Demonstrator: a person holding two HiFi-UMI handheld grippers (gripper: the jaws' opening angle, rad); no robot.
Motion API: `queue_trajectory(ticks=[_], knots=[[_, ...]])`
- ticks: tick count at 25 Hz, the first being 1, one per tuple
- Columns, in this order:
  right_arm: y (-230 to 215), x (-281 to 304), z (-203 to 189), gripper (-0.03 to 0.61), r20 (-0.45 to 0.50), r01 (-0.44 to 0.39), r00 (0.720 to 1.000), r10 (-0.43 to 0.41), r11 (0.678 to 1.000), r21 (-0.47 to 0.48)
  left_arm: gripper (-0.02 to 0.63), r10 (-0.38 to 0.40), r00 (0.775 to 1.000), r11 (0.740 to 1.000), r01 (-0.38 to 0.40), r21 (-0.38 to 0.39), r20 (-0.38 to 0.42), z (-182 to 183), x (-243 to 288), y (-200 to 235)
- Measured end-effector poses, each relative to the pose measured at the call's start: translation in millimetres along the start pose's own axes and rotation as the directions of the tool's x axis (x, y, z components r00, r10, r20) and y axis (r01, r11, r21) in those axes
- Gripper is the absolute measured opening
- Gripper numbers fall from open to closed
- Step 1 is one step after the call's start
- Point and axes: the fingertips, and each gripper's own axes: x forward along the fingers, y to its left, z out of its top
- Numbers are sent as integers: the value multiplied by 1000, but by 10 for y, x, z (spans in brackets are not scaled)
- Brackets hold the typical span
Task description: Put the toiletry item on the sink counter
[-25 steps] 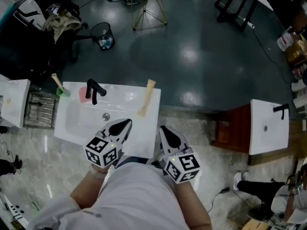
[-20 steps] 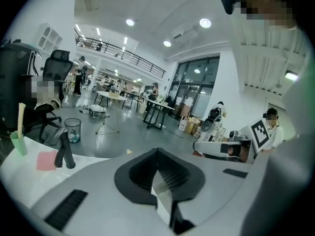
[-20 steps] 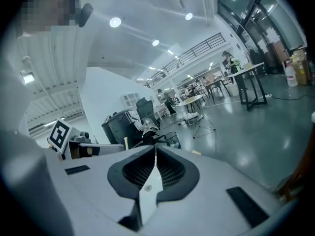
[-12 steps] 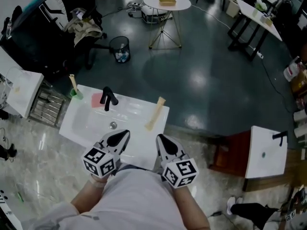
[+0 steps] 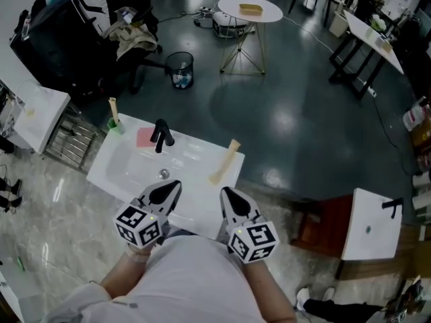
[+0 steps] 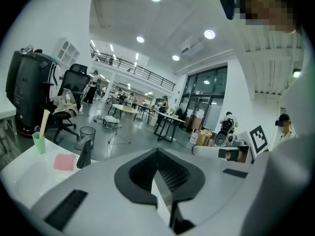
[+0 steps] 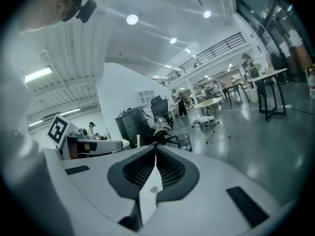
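Note:
A white sink [image 5: 128,173] stands in front of me with a black faucet [image 5: 161,134] at its back edge. A beige tube [image 5: 225,160] lies on its right counter edge. A pink pad [image 5: 145,137] lies left of the faucet, and a green cup [image 5: 116,124] with a stick in it stands at the back left corner. My left gripper [image 5: 175,184] and right gripper [image 5: 226,192] hover side by side over the sink's near edge, both shut with nothing between the jaws. The left gripper view shows the cup [image 6: 39,142], the pad [image 6: 64,162] and the faucet [image 6: 83,156] ahead on the left.
A metal rack [image 5: 64,140] stands left of the sink. Behind it are a wire wastebasket [image 5: 180,68], a chair with clothes on it [image 5: 131,32] and a round table [image 5: 250,9]. A second sink [image 5: 369,224] on a red-brown cabinet [image 5: 316,224] is at the right.
The head view has swung up, so more of the room beyond the sink shows. Both grippers stay shut and empty by the sink's near edge; the tube has not moved.

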Motion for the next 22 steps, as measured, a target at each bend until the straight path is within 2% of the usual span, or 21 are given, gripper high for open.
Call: queue_trajectory(ticks=[5,22], knots=[[57,7,12,23,7,-23,1000,23,1000,-9,16,8,1000,1000,-8,-13,6,-11,-32,17],[-36,-44,-46,23,11,-2,1000,2,1000,-6,16,14,1000,1000,-14,-23,-3,-91,14,17]])
